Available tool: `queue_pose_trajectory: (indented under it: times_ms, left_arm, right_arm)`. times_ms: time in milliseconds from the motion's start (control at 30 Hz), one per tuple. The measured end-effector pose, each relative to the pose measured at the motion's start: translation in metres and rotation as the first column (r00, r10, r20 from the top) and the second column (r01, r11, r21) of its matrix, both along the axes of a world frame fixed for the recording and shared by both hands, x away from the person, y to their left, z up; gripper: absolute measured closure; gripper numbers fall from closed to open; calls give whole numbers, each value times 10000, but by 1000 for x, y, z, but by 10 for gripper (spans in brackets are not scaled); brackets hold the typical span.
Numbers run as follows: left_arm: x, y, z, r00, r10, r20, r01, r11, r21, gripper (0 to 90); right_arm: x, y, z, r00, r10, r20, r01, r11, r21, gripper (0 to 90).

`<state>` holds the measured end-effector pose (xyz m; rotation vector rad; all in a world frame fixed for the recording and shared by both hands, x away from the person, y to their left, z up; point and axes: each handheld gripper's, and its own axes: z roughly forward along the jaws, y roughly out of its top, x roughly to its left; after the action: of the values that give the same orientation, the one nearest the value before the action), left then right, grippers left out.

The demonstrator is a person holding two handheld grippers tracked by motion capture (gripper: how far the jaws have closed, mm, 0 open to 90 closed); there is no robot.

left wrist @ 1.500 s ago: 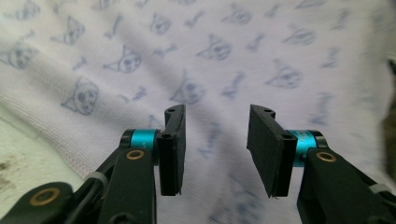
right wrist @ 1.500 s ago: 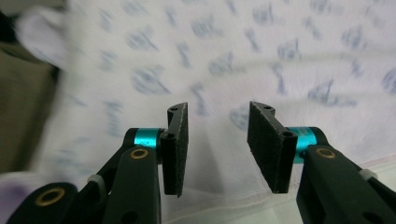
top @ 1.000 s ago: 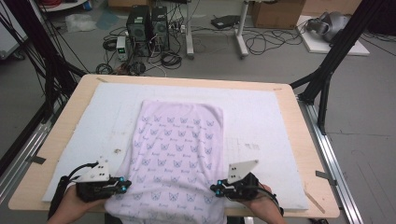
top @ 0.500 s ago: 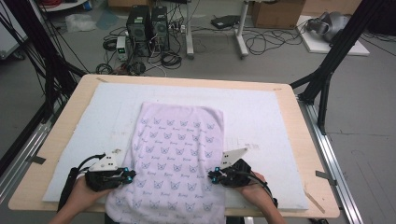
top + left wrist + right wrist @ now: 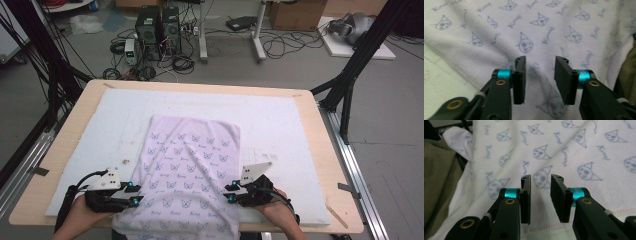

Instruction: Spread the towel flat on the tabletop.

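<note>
A lavender cloth [image 5: 192,155] printed with small blue cat faces lies on the white mat [image 5: 280,120], and its near end hangs over the table's front edge. My left gripper [image 5: 133,194] is at the cloth's left edge near the front, open. In the left gripper view the left gripper [image 5: 540,61] hovers just above the cloth [image 5: 549,25] with nothing between its fingers. My right gripper [image 5: 230,193] is at the cloth's right edge, also open. In the right gripper view the right gripper [image 5: 540,178] stands over the cloth [image 5: 574,147] just inside its stitched hem.
The mat covers most of the wooden table [image 5: 327,170]. Bare mat lies left, right and beyond the cloth. Black frame posts [image 5: 350,75] stand at the table's far corners. Computer towers [image 5: 157,22] and cables are on the floor beyond. Olive trousers [image 5: 439,182] are below the front edge.
Both grippers moved forward from the table's front edge onto the cloth's side edges, then eased slightly back. The cloth's far edge has come a little nearer, and creases now cross its middle.
</note>
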<state>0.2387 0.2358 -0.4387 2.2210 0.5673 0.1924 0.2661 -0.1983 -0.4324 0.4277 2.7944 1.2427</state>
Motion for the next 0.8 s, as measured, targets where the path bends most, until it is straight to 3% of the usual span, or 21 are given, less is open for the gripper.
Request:
queue_pose_trajectory:
  times_ms: [33, 100, 167, 267, 333, 400, 467, 533, 633, 733, 800]
  left_arm:
    - [1, -1, -3, 10000, -10, -5, 10, 9999, 147, 736]
    - [1, 2, -5, 9999, -1, 104, 1, 10000, -11, 827]
    - [0, 4, -5, 10000, 25, 40, -25, 10000, -52, 865]
    - [-5, 4, -4, 10000, 0, 74, -1, 10000, 62, 871]
    - [-11, 5, -3, 9999, -122, 12, 122, 9999, -1, 870]
    - [-14, 7, 1, 9997, -244, 37, 244, 9995, -193, 855]
    - [-10, 8, 5, 9997, 20, 236, -11, 9993, -380, 738]
    - [4, 8, 11, 9983, 474, 347, -455, 9975, -542, 638]
    - [24, 9, 18, 9912, 1054, 801, -994, 9921, -759, 634]
    - [54, 10, 20, 9800, 1766, 918, -1673, 9807, -1009, 680]
    - [81, 8, 18, 9709, 2318, 602, -2244, 9683, -1102, 685]
  right_arm:
    - [1, 3, -2, 10000, 77, -15, -78, 9998, -177, 712]
    - [2, 9, -6, 9996, 266, -22, -267, 9975, -651, 757]
    - [1, 9, -8, 9990, 425, -169, -433, 9978, -506, 875]
    - [0, 8, -8, 9981, 549, -280, -560, 9976, -413, 897]
    - [-5, 6, -9, 9915, 1052, -765, -1067, 9942, -160, 900]
    - [-16, 4, -8, 9870, 1403, -780, -1415, 9899, -98, 898]
    - [-21, 0, -5, 9913, 1177, -591, -1185, 9929, -111, 886]
    - [-14, -3, -1, 9971, 681, -344, -678, 9977, 97, 814]
    - [3, -3, 4, 9999, -110, 8, 109, 9991, 399, 734]
    - [18, 3, 6, 9977, -528, 427, 523, 9985, 143, 689]
    - [29, 3, 5, 9952, -860, 464, 850, 9961, 232, 684]
